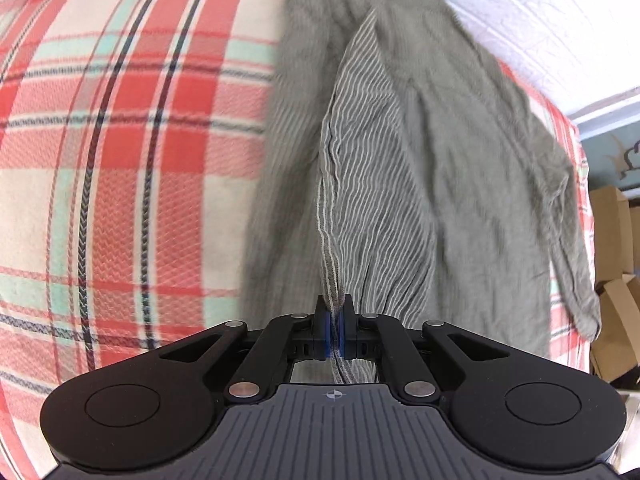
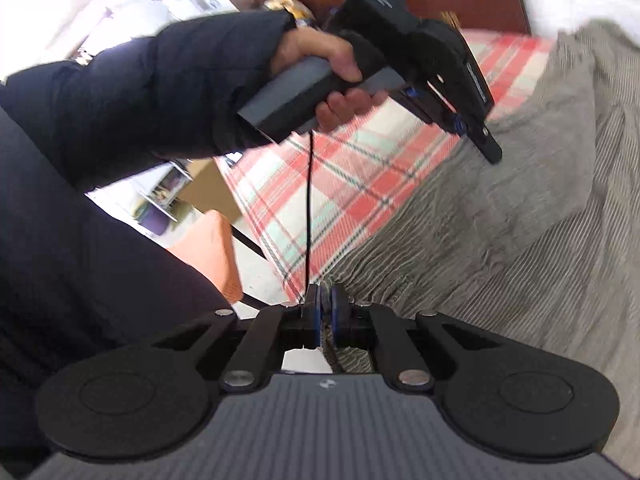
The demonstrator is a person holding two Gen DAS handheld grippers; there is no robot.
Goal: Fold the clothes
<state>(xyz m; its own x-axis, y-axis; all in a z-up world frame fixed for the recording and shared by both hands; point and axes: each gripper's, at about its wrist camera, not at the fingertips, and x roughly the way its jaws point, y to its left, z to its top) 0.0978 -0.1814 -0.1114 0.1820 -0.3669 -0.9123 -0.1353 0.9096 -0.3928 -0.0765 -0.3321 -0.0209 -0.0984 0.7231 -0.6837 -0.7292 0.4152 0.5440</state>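
Note:
A grey garment with thin white stripes (image 1: pixel 392 152) lies stretched over a plaid bed cover (image 1: pixel 120 128). My left gripper (image 1: pixel 334 312) is shut on a bunched edge of the garment and lifts it into a ridge. My right gripper (image 2: pixel 325 304) is shut on another edge of the same garment (image 2: pixel 500 240) near the bed's side. In the right wrist view the left gripper (image 2: pixel 490 148) appears held in a hand above the cloth, its tips at the fabric.
A white quilted wall (image 1: pixel 540 16) runs behind the bed. Cardboard boxes (image 1: pixel 616 288) stand at the right of the bed. An orange seat (image 2: pixel 208 252) and the person's dark sleeve (image 2: pixel 152 80) are at the left of the right wrist view.

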